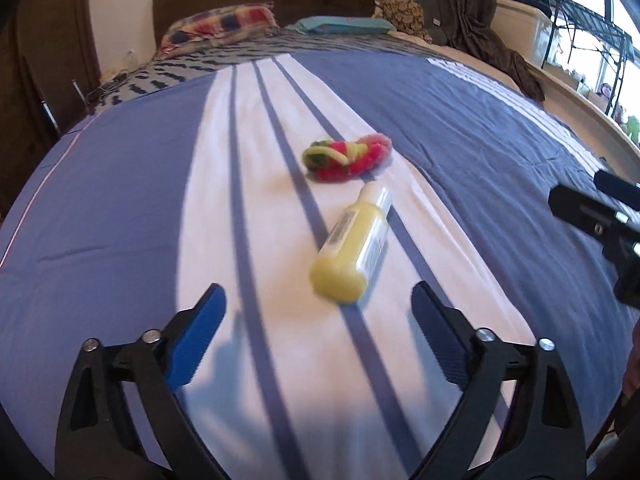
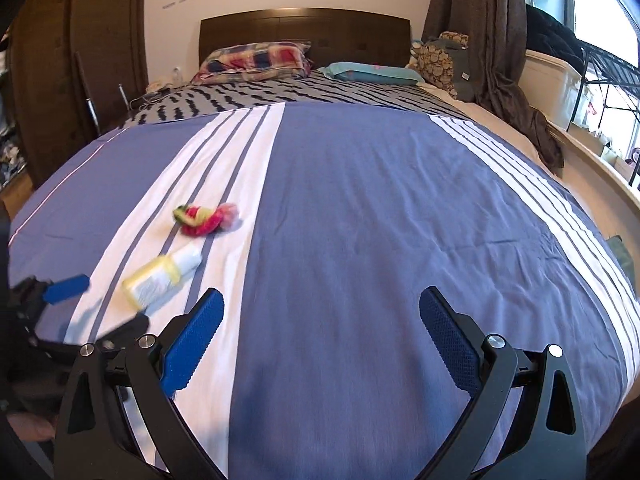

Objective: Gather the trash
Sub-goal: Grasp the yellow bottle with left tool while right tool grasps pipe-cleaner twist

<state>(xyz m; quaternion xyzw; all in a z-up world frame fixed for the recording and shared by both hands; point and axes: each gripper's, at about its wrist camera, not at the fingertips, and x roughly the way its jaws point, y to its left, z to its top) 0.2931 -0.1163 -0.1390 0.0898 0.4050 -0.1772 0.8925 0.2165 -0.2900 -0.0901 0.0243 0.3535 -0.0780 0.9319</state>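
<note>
Left claw (image 1: 318,312) gaping empty, lining up on yellow bottle (image 1: 354,246) at frame centre; am straddling its middle, squaring pads before clenching. Right claw (image 2: 320,320) also released.

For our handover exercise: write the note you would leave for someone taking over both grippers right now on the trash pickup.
Left gripper: open, empty, bottle just ahead of its fingers.
Right gripper: open, empty, over bare blue bedspread.
Things: yellow bottle lies on its side on the white stripe; the pink-green fuzzy bundle lies just beyond it, apart.
Done: nothing picked up.
Left: grasp the bottle, then the bundle. No bin is in view.
</note>
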